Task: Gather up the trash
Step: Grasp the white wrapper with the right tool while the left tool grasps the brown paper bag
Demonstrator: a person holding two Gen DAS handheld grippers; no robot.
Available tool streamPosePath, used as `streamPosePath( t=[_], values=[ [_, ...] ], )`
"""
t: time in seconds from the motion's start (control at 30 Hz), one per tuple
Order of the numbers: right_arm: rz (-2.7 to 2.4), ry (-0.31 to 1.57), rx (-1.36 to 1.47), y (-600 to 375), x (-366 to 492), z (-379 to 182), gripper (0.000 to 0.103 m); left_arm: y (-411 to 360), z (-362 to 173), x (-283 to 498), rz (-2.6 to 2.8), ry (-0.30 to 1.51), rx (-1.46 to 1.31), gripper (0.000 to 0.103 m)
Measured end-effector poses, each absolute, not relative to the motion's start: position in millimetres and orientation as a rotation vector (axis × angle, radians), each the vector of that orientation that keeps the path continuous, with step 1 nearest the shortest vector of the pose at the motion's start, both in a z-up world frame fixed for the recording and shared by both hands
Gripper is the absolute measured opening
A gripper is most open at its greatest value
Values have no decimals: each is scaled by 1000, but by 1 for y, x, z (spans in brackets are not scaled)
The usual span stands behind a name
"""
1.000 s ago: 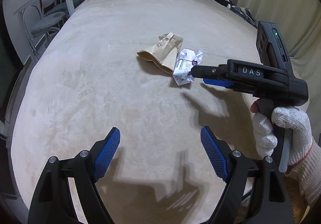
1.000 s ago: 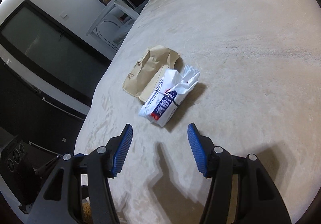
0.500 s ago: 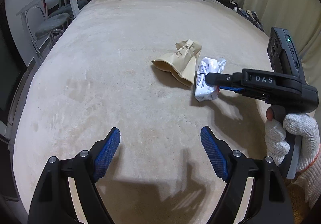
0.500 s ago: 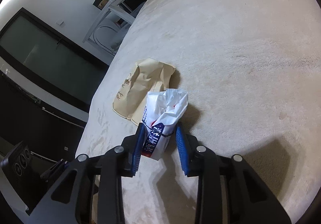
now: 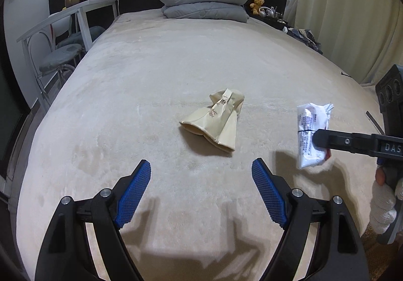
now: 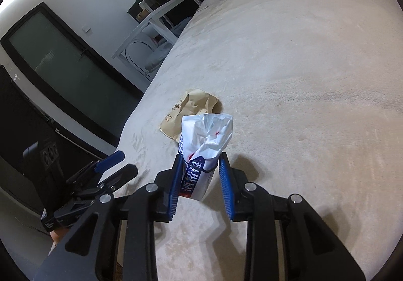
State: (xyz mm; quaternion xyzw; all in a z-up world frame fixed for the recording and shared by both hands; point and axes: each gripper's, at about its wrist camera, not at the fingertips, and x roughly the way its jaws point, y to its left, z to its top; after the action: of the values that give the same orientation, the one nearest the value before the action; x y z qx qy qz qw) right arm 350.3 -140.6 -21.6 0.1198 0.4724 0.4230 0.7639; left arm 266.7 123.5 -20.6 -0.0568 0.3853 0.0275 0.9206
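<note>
A white plastic wrapper (image 6: 204, 145) with blue and red print is pinched between the blue pads of my right gripper (image 6: 200, 175), which is shut on it and holds it just above the beige bed cover (image 6: 302, 79). The left wrist view shows the same wrapper (image 5: 311, 134) hanging at the right, clamped by the right gripper's black finger (image 5: 335, 141). A crumpled tan paper bag (image 5: 216, 119) lies on the cover ahead of my left gripper (image 5: 201, 180). That gripper is open with nothing between its pads. Behind the wrapper, the bag (image 6: 191, 109) is partly hidden.
Folded grey bedding (image 5: 204, 3) sits at the head of the bed. A white table with grey stools (image 5: 60, 39) stands along the left side. Curtains (image 5: 352, 16) hang at the right. A gloved hand (image 5: 385, 205) holds the right gripper's handle.
My right gripper closed on the white wrapper and lifted it off the cover, away from the paper bag. The left gripper drifted toward the bag and stayed open.
</note>
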Motion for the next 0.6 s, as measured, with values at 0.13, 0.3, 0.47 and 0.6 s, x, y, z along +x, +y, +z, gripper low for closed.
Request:
streamPosePath(
  t=[0.13, 0.3, 0.47, 0.6],
  values=[
    [920, 1007, 231, -154, 345, -15, 31, 116, -20, 285, 51, 767, -71, 81],
    [923, 1002, 196, -173, 338, -10, 31, 110, -22, 308, 39, 740, -29, 81],
    [912, 1006, 170, -190, 336, -11, 31, 111, -27, 333, 19, 746, -21, 81],
    [902, 1010, 162, -201, 336, -14, 31, 112, -31, 348, 7, 759, -15, 80]
  ],
)
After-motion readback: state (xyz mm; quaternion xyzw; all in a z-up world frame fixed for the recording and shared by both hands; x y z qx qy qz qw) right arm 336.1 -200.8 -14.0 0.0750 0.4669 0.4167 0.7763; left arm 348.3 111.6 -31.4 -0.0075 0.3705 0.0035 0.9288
